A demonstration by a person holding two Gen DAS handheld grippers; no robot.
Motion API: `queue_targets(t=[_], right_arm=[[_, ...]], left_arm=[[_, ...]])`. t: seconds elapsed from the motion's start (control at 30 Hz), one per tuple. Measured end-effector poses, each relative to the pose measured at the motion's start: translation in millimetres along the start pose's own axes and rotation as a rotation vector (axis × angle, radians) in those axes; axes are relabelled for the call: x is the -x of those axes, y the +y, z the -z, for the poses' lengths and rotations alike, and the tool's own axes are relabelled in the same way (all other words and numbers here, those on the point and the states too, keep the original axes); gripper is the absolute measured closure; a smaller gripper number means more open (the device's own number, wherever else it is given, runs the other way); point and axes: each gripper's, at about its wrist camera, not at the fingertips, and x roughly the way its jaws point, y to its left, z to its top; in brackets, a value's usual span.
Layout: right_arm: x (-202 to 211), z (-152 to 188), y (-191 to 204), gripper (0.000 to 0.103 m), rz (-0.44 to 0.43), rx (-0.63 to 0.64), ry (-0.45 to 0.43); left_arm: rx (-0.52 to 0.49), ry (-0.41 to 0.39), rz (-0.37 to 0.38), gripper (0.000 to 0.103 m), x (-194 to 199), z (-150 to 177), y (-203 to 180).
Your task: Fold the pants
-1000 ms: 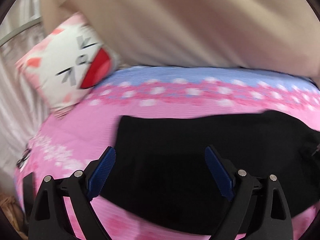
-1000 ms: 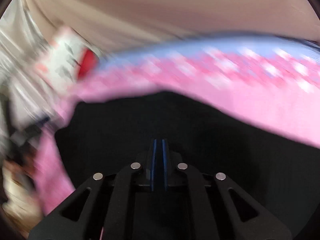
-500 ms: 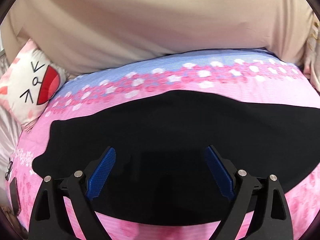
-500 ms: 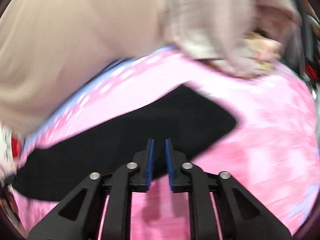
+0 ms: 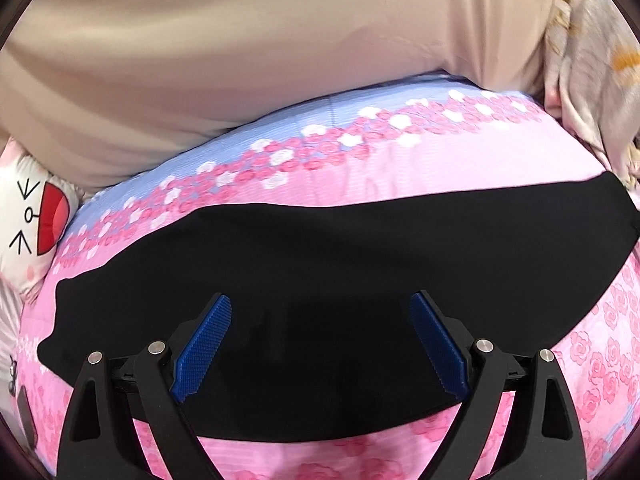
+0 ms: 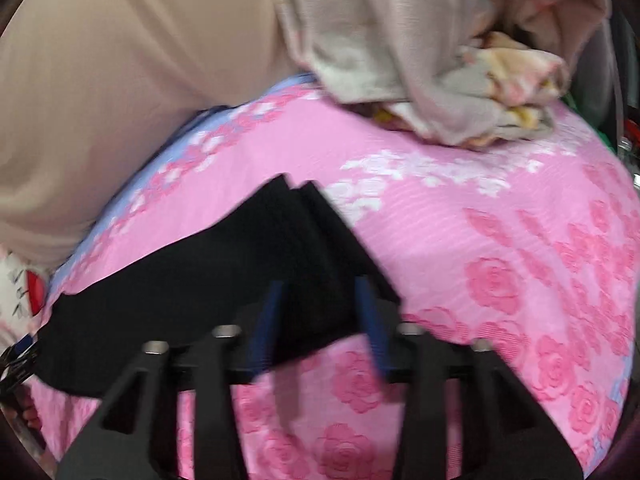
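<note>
Pants (image 5: pixel 340 272) lay as one long black strip across the pink bedspread (image 5: pixel 440 168), already doubled leg on leg: at the strip's right end the right wrist view showed stacked edges (image 6: pixel 296 196) lying nearly flush. A second earlier the right gripper (image 6: pixel 320 320) had been clenched with black cloth filling its view; half a second ago its blades stood a crack apart. Now they were spread well apart, straddling the pants' right end with nothing pinched between them. I read that as the lengthwise fold having just been laid down and released.

The left gripper (image 5: pixel 320 344) hung over the middle of the pants, near their front edge, its fingers (image 5: pixel 204 344) splayed wide and gripping nothing, much as in both earlier views, though its view had swung rightward along the pants, so that the cartoon pillow (image 5: pixel 32 220) now sat far off beyond the pants' left end. Beyond the right end sat a heap of pale bedding (image 6: pixel 460 92), clear of the pants.

With both tools free and the strip flat, the crosswise fold probably remained: one end would have to be pinched and carried over to the other. The right gripper seemed better placed for that; whether it touched the cloth I could not tell, the view being blurred.
</note>
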Motion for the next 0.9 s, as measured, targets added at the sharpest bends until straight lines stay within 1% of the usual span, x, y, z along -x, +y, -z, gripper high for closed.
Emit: queue_targets(t=[0.03,0.07,0.13,0.17,0.2,0.23,0.3,0.33,0.37,0.4,0.43,0.47,0.5,0.6,0.67,0.7,0.77,0.8,0.83,0.9], right_arm=[[-2,1,3,0.043,0.014,0.019,0.0],[-5,2,8,0.046,0.036,0.04,0.004],[-10,2,7,0.077,0.064,0.04,0.024],[-9,0,5,0.082,0.022,0.021,0.02],[-8,-1,3,0.087,0.019,0.021,0.013],[-2,-2,6,0.088,0.048,0.044,-0.008],[8,-4,9,0.088,0.075,0.065,-0.044],[8,-5,5,0.088,0.08,0.053,-0.044],[3,-4,-5,0.088,0.108,0.021,-0.032],[-6,-1,-12,0.088,0.105,0.005,0.003],[-7,-1,-14,0.087,0.075,-0.002,0.01],[-5,-3,-12,0.085,0.073,0.006,0.017],[-1,-4,-8,0.081,0.081,0.021,0.017],[16,-9,-3,0.077,0.109,0.021,-0.04],[28,-18,0,0.077,0.104,0.013,-0.092],[27,-22,2,0.074,0.099,0.02,-0.091],[15,-38,15,0.066,0.103,0.076,-0.065],[7,-44,21,0.055,0.104,0.103,-0.045],[-5,-50,27,0.05,0.122,0.129,-0.033],[-26,-55,36,0.051,0.156,0.185,-0.008]], left_arm=[[-0.004,0.003,0.002,0.014,-1,0,-3],[-0.009,0.005,0.003,0.014,-1,-1,-8],[-0.015,0.008,0.004,0.014,-2,-2,-12],[-0.019,0.009,0.006,0.014,-2,-3,-15],[-0.024,0.009,0.008,0.014,-3,-3,-17],[-0.029,0.009,0.009,0.014,-3,-4,-20],[-0.039,0.008,0.005,0.014,-3,-4,-23],[-0.041,0.01,0.005,0.014,-4,-4,-24],[-0.043,0.012,0.006,0.014,-5,-3,-24],[-0.043,0.017,0.006,0.014,-6,-2,-24],[-0.04,0.021,0.008,0.014,-8,-1,-24],[-0.038,0.027,0.01,0.014,-9,0,-24],[-0.038,0.036,0.009,0.014,-11,2,-24],[-0.038,0.041,0.007,0.014,-14,4,-22],[-0.033,0.044,0.009,0.014,-15,4,-21],[-0.03,0.046,0.012,0.014,-16,4,-20],[-0.031,0.048,0.018,0.014,-17,4,-22],[-0.037,0.047,0.021,0.014,-18,3,-24],[-0.043,0.047,0.023,0.014,-18,4,-25],[-0.055,0.042,0.028,0.014,-16,4,-28]])
